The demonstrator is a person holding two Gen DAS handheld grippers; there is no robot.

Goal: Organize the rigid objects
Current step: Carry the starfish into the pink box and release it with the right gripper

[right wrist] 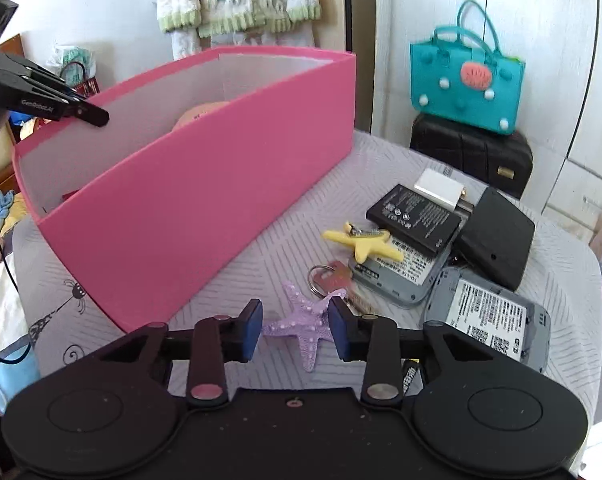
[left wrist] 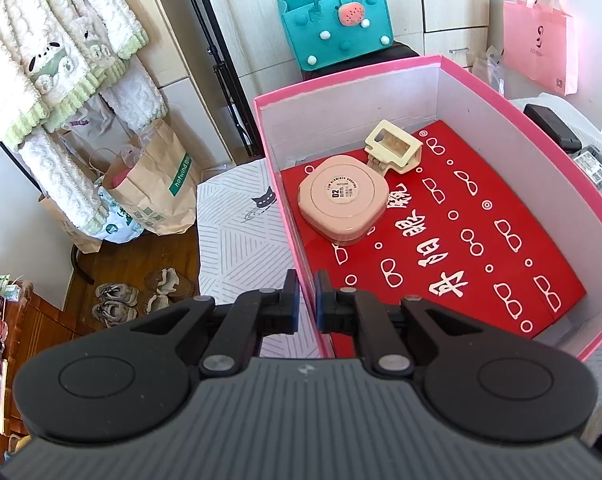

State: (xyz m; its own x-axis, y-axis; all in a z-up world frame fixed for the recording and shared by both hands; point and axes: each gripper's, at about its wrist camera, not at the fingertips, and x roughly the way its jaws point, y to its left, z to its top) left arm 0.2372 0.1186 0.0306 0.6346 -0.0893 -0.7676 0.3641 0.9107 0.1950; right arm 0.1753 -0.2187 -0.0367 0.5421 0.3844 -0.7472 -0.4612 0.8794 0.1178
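A pink box (left wrist: pixel 453 64) with a red printed floor holds a pink square compact (left wrist: pixel 343 200) and a cream hair claw (left wrist: pixel 393 148). My left gripper (left wrist: pixel 307 300) is nearly shut and empty, its fingers astride the box's near wall. In the right wrist view the box (right wrist: pixel 189 200) stands at left and the left gripper (right wrist: pixel 97 114) hovers at its rim. My right gripper (right wrist: pixel 295 332) is open, low over the table, with a purple starfish (right wrist: pixel 305 328) between its fingers. A yellow starfish clip (right wrist: pixel 365 244), keys (right wrist: pixel 329 278) and batteries (right wrist: pixel 413 216) lie beyond.
A black case (right wrist: pixel 495 234), grey devices (right wrist: pixel 489 316) and a white adapter (right wrist: pixel 437 188) crowd the table's right side. A teal bag (right wrist: pixel 465 80) sits on a black case behind. Paper bags (left wrist: pixel 157 184) and shoes (left wrist: pixel 117 300) are on the floor at left.
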